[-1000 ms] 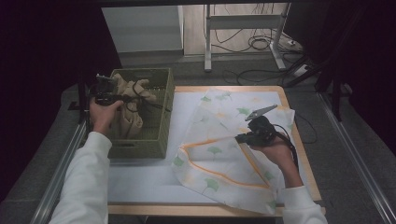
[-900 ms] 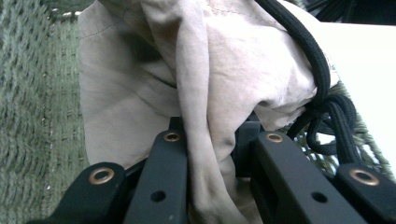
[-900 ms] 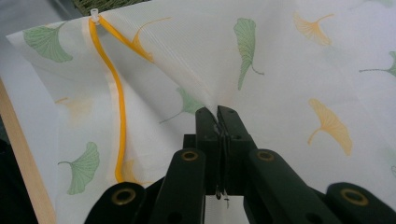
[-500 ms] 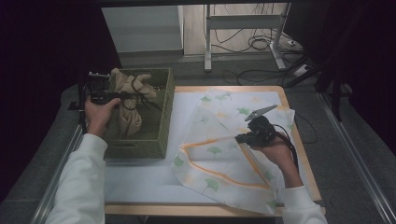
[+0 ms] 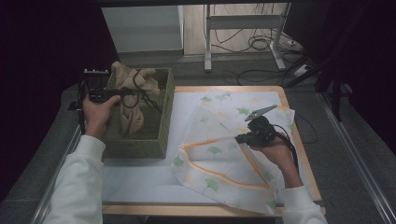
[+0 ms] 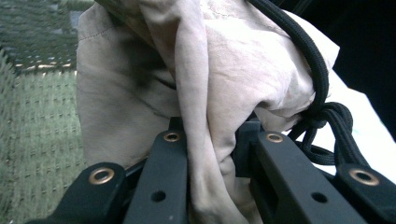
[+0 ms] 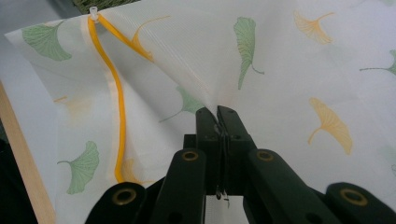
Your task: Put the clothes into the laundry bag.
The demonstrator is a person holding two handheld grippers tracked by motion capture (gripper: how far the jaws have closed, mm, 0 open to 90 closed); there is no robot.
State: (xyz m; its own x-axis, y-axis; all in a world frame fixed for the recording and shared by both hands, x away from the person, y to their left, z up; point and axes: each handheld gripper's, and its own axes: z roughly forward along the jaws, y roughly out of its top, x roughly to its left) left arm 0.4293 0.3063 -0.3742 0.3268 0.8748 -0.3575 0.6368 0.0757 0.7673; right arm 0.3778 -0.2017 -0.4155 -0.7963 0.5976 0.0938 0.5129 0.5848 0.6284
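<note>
- Beige garment: a crumpled cloth with a black cord looped through it, hanging partly above and partly inside the green woven basket at the table's left. It is being held by its bunched upper part, probably so that the rest can hang free and come clear of the basket walls.
- Left gripper: its jaws are clamping a thick fold of the garment, standing only as far apart as the bunched cloth forces them. In the left gripper view the cord is knotting beside the far jaw; whether it is caught in the grip cannot be told.
- Mesh bag: a white net bag printed with green and yellow leaves and edged with an orange zipper, lying spread on the table to the right of the basket. Its mouth is facing the basket, seemingly ready to take the garment.
- Right gripper: its jaws are pinching the thin mesh tightly, with no gap between them, lifting the upper layer into a peak. This is likely keeping the bag's opening raised.
</note>
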